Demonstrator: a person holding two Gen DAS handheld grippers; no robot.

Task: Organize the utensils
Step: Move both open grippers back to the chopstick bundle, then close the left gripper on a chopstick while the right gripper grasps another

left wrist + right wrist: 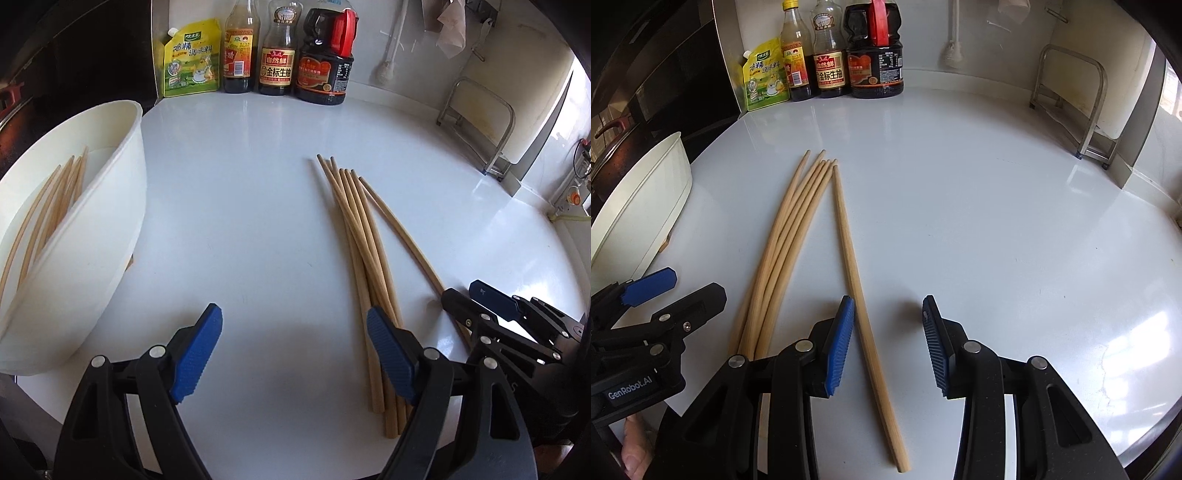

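Note:
Several wooden chopsticks (354,236) lie in a loose bundle on the white counter (240,203), and the same bundle (783,236) shows left of centre in the right wrist view. One chopstick (857,280) lies apart to the right of the bundle. It runs between the jaws of my right gripper (888,332), close to the left pad, and neither pad presses it; that gripper is open. My left gripper (295,343) is open and empty, its right finger over the bundle's near ends. A white tub (85,229) at the left holds several more chopsticks (55,206).
Three sauce bottles (277,55) and a yellow pouch (190,62) stand against the back wall. A metal rack (1071,99) stands at the back right. A brush (386,70) hangs on the wall. A dark stove area with a pot (613,133) lies beyond the tub.

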